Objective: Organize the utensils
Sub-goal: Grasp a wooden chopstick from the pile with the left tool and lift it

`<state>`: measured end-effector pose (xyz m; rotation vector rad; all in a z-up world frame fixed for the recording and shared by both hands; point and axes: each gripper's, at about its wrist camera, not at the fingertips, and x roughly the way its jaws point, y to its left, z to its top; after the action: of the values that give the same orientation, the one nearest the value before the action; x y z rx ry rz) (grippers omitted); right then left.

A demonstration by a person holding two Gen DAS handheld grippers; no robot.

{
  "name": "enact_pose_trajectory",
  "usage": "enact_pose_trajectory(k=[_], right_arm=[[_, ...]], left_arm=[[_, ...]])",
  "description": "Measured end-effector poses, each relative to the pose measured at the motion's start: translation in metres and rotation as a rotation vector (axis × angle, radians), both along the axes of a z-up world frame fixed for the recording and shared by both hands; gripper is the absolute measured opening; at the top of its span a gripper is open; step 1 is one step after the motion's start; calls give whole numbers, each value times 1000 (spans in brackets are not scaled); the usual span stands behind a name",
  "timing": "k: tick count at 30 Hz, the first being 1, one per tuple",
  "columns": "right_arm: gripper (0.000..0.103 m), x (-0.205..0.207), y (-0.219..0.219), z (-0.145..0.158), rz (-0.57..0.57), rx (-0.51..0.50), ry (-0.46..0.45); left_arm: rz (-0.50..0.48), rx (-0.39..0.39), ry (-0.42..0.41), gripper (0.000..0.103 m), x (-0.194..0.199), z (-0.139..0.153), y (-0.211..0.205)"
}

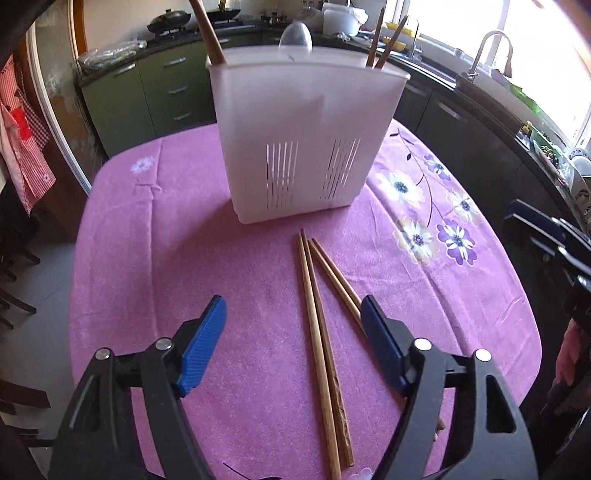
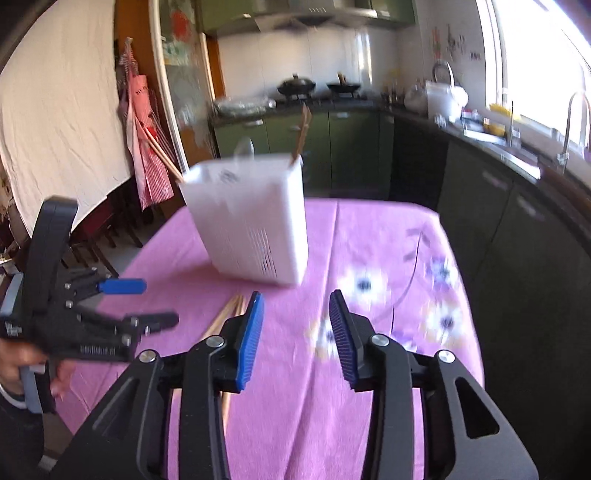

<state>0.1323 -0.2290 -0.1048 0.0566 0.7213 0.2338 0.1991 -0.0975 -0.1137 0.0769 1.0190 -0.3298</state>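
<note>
- Now the left gripper (image 1: 293,314) hangs above the pink flowered tablecloth (image 1: 155,258), with its blue pads well apart and nothing pressed between them.
- Four wooden chopsticks (image 1: 319,332) lie loose on the cloth, in front of the white utensil holder (image 1: 303,144); their thin tips point toward the holder.
- Two of them lie side by side in the gap between the left pads, and the other two run slanted under the pad on the right side of the left wrist view. No pad touches them, as far as I can tell.
- The holder stands upright on the cloth, with slots low on its front wall. A clear spoon (image 1: 295,35) and some wooden sticks rise out of its top.
- The right gripper (image 2: 295,325) has its jaws partly apart and holds nothing; below the gap is only cloth.
- Seen from the right wrist, which is blurred, the chopsticks lie just left of the right gripper, partly hidden behind its left pad.
- A hand (image 2: 22,365) holds the left gripper at the left edge of that view.
</note>
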Motion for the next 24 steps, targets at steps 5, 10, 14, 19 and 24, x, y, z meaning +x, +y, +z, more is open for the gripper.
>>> enact_pose_trajectory(k=[5,10,14,19,24], right_arm=[[37,1,-19,-29,-27,46,51],[38,2,-23,-33,-19,63,68],[38,6,-19,-32,-10,75,76],[38,5,-17,-33,-3,89,86],[38,7,-17,-36,2,103,98]], left_arm=[[2,37,49,65,12,-20,-10],[25,69,84,53,20,-30,-11],[29,87,112,47,25,-39,-9],[23,81,131,45,27,-45,-8],[10,44,144,44,29,-43,-11]])
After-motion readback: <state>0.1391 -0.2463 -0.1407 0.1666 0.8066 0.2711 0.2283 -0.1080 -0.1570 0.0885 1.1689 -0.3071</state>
